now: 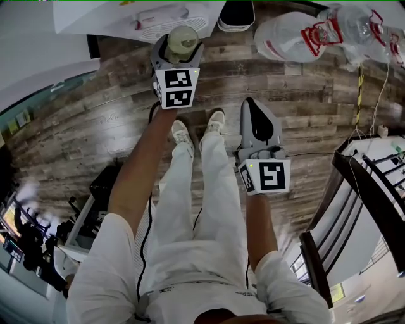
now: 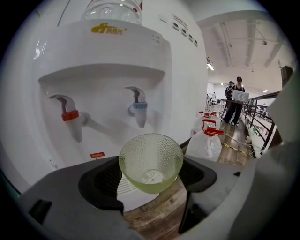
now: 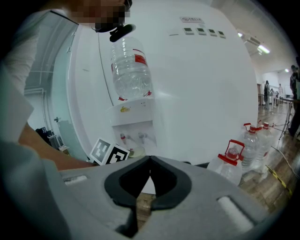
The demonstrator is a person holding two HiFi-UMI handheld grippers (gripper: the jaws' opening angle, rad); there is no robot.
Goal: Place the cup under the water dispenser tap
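Note:
My left gripper [image 2: 151, 174] is shut on a pale green dimpled glass cup [image 2: 151, 161], held upright by its lower part between the wide-set jaws. The cup hangs in front of the white water dispenser [image 2: 108, 61], just below and before the blue tap [image 2: 139, 111]; the red tap [image 2: 70, 117] is to its left. The white drip tray [image 2: 133, 194] shows under the cup. In the head view the left gripper [image 1: 181, 43] carries the cup [image 1: 182, 38] by the dispenser base [image 1: 120, 16]. My right gripper [image 3: 149, 164] is shut and empty, held back [image 1: 251, 106] over the floor.
Large water jugs with red caps [image 1: 291, 35] stand on the wooden floor right of the dispenser, also the jug [image 2: 205, 143] and the jugs [image 3: 232, 161]. A dark railing [image 1: 373, 183] runs at the right. People [image 2: 236, 101] stand far off down the hall.

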